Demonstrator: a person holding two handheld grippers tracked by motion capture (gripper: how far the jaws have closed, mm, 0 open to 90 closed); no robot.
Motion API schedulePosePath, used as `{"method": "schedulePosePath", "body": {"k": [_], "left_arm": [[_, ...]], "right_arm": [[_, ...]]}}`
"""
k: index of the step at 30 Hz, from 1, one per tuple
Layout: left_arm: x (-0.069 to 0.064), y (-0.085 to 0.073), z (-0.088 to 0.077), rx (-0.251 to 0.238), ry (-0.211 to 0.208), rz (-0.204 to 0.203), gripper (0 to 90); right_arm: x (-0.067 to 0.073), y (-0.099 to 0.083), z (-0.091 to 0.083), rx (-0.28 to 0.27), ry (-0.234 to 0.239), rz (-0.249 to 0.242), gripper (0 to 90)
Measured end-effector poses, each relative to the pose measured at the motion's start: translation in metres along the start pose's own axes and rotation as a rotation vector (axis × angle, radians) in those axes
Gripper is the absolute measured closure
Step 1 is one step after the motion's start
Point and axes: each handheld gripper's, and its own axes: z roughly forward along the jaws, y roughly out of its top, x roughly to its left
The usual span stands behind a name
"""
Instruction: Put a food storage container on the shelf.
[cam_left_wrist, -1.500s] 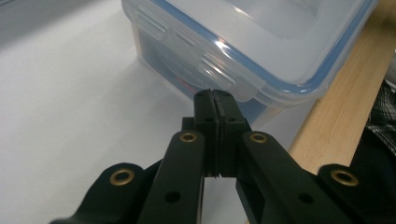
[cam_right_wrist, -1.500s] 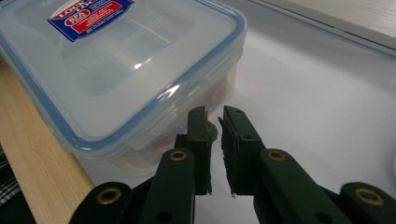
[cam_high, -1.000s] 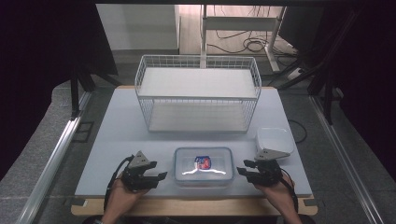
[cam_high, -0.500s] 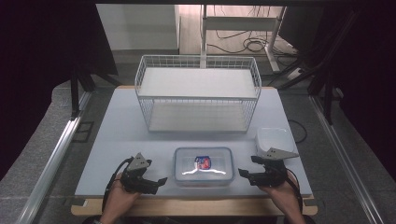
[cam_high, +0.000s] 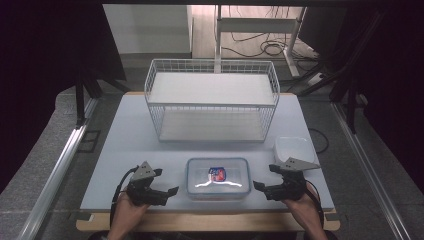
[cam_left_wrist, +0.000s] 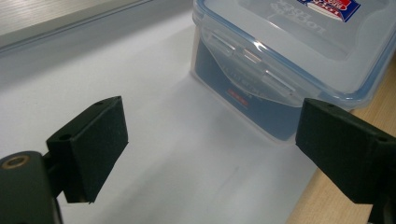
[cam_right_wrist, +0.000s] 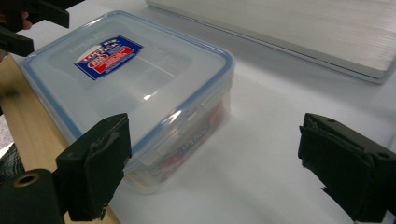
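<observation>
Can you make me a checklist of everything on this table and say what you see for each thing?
Surface: white table top with a wooden front edge, nothing spilled.
Job's things: clear lidded food container with blue seal and red-blue sticker, lid on, side clip down.
Clutter: white wire basket behind it; small white tub at the right.
Grippers: left gripper and right gripper sit either side of the container, jaws just opened wide, nothing between them.
Cables: a black cable trails from the left gripper; loose cables on the far floor.
Surroundings: dark curtains, grey floor.
</observation>
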Motion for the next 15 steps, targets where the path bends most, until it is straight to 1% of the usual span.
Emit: {"method": "schedulePosePath", "body": {"k": [1,3,6,8,9,11,12,15], "left_arm": [[-0.001,0.001,0.000,0.001,-0.001,-0.003,9.1],[-0.002,0.003,0.000,0.005,-0.002,-0.004,9.1],[-0.004,0.007,0.000,0.010,0.000,-0.001,9.1],[-0.004,0.011,0.000,0.006,-0.015,-0.009,9.0],[-0.004,0.013,0.000,0.003,-0.030,-0.019,9.0],[-0.005,0.017,0.000,0.000,-0.047,-0.026,8.9],[-0.006,0.019,0.000,-0.003,-0.048,-0.026,8.8],[-0.007,0.024,0.002,-0.005,-0.070,-0.035,5.8]], "right_arm": [[0.001,0.001,0.001,-0.002,0.002,-0.002,9.6],[0.002,0.002,0.002,0.014,0.007,0.007,9.6],[0.005,0.006,0.003,0.008,0.019,0.040,8.7],[0.006,0.008,0.004,0.007,0.027,0.043,6.5],[0.007,0.010,0.005,0.007,0.027,0.043,5.6],[0.009,0.012,0.007,0.013,0.026,0.037,3.6],[0.010,0.013,0.009,0.018,0.027,0.036,2.9],[0.013,0.016,0.013,0.030,0.033,0.041,2.3]]}}
